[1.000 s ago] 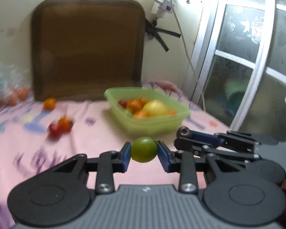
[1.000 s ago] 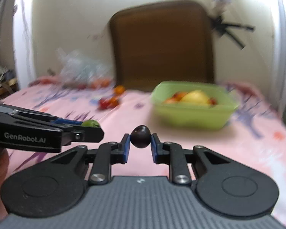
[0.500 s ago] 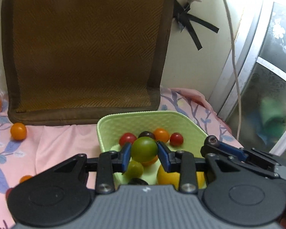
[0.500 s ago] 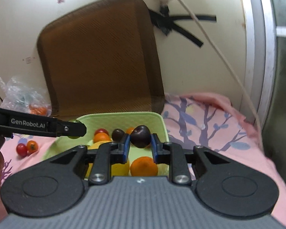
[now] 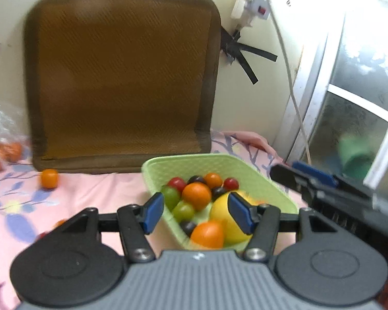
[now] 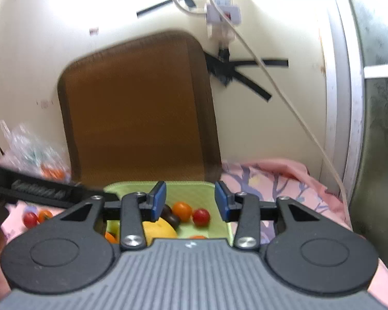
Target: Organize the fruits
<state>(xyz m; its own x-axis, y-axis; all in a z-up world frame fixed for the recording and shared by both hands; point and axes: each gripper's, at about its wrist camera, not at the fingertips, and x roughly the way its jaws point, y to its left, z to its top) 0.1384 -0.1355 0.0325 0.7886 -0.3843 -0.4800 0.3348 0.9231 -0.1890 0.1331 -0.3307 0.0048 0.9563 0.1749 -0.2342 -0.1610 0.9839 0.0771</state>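
A light green basket (image 5: 256, 175) on the pink flowered cloth holds several small fruits: red, orange, green and dark ones and a large yellow fruit (image 5: 225, 219). My left gripper (image 5: 196, 213) is open and empty just above the basket's near rim. My right gripper (image 6: 190, 201) is open and empty over the same basket (image 6: 194, 187); a dark fruit (image 6: 172, 218), an orange one (image 6: 182, 210) and a red one (image 6: 201, 216) lie below it. The right gripper also shows at the right of the left wrist view (image 5: 323, 188).
A brown woven cushion (image 5: 121, 77) leans on the wall behind the basket. A loose orange fruit (image 5: 49, 178) lies left of it; a clear bag (image 5: 5, 139) with more fruits sits far left. Small red and orange fruits (image 6: 36, 217) lie on the cloth. A window frame (image 5: 315, 82) stands right.
Both grippers opened over the basket. The green fruit left my left gripper and the dark fruit left my right gripper; both now lie among the fruits in the basket.
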